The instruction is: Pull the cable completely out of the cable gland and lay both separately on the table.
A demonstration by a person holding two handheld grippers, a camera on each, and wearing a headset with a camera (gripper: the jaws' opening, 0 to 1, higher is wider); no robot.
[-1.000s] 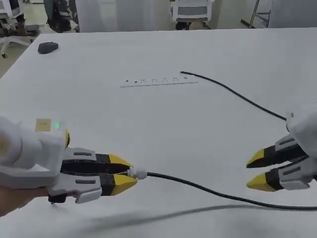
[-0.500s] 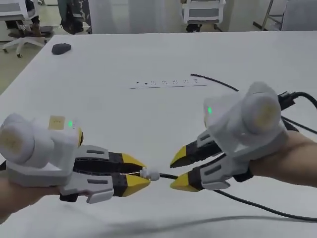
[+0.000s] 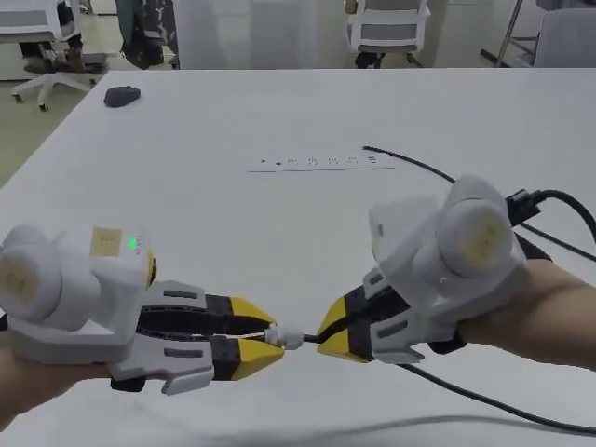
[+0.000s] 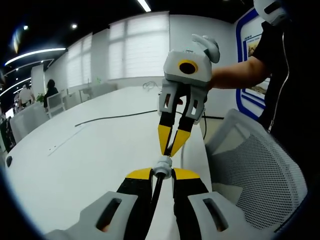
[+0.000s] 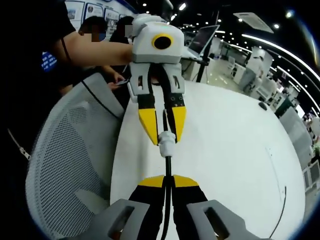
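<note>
A small white cable gland (image 3: 285, 337) with a black cable (image 3: 484, 402) through it is held above the white table (image 3: 279, 233). My left gripper (image 3: 264, 339) is shut on the gland (image 4: 162, 165). A short length of cable runs back between its jaws. My right gripper (image 3: 328, 337) faces it from the right, its yellow tips closed on the cable (image 5: 167, 172) just beside the gland (image 5: 166, 140). In the left gripper view the right gripper (image 4: 169, 149) meets the gland from above. In the right gripper view the left gripper (image 5: 163, 136) does the same. The cable trails off to the right along the table.
A white power strip (image 3: 317, 163) lies mid-table with its black cord (image 3: 424, 169) running right. A dark mouse (image 3: 121, 95) sits at the far left. Office chairs (image 3: 384, 26) stand beyond the table. A mesh chair (image 4: 255, 170) is beside the near edge.
My right gripper has come in from the right, from open and apart from the cable to closed on it beside the gland. The left gripper has kept hold of the gland.
</note>
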